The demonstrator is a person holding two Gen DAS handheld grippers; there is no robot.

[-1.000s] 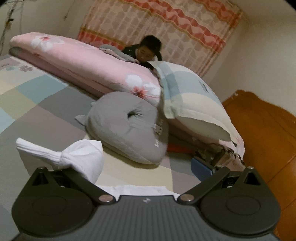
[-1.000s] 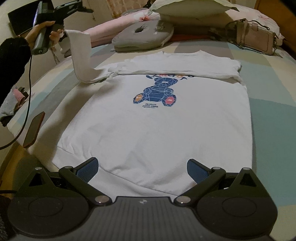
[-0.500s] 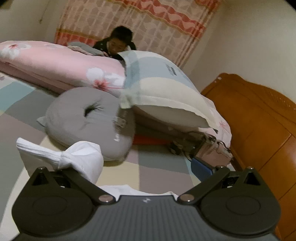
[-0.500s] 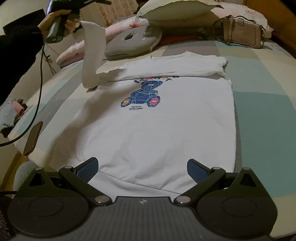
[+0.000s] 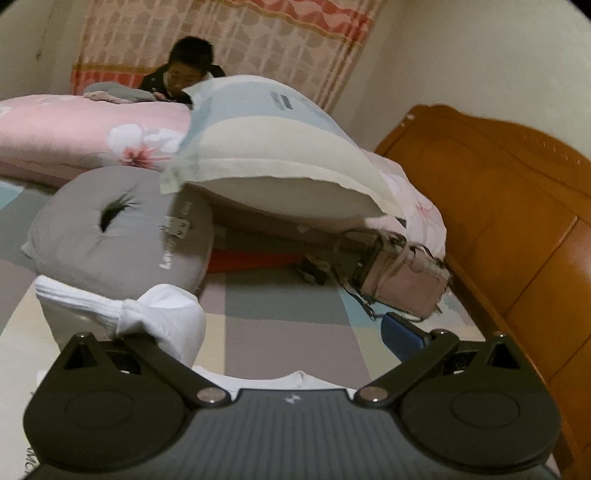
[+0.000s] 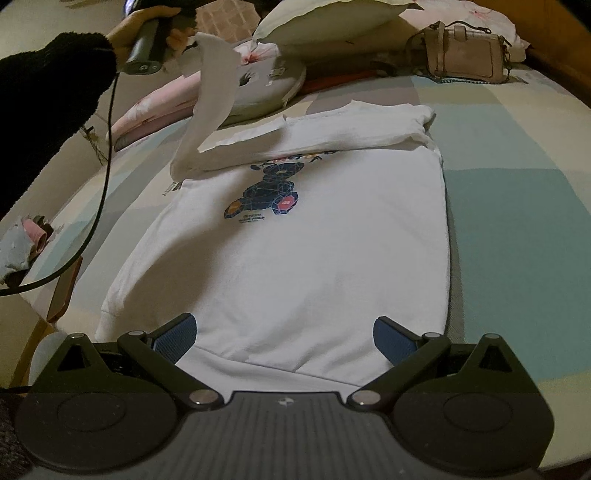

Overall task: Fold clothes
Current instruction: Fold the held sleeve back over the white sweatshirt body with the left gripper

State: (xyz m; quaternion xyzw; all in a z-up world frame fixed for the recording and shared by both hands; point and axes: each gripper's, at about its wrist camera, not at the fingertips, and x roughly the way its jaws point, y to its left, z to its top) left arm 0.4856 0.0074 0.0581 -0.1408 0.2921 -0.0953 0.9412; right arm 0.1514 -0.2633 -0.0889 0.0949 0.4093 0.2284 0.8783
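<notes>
A white sweatshirt (image 6: 295, 258) with a blue bear print lies flat on the bed, hem toward me. One sleeve (image 6: 351, 125) is folded across the chest. The other sleeve (image 6: 214, 96) is lifted off the bed, up to the left gripper's handle in a hand (image 6: 140, 22) at the top left. In the left wrist view its cuff (image 5: 122, 314) is bunched over the left finger of my left gripper (image 5: 273, 328), whose jaws stand wide apart. My right gripper (image 6: 284, 332) is open just above the hem, holding nothing.
A grey cushion (image 5: 118, 229), a big pillow (image 5: 266, 155) and a pink handbag (image 5: 402, 280) lie at the head of the bed by the wooden headboard (image 5: 498, 221). A person (image 5: 188, 70) sits behind the pink quilt. A phone (image 6: 64, 291) rests at the bed's left edge.
My left gripper has carried the lifted sleeve to the right, over toward the shirt's chest, and its view has swung toward the headboard. The right gripper has stayed open at the hem.
</notes>
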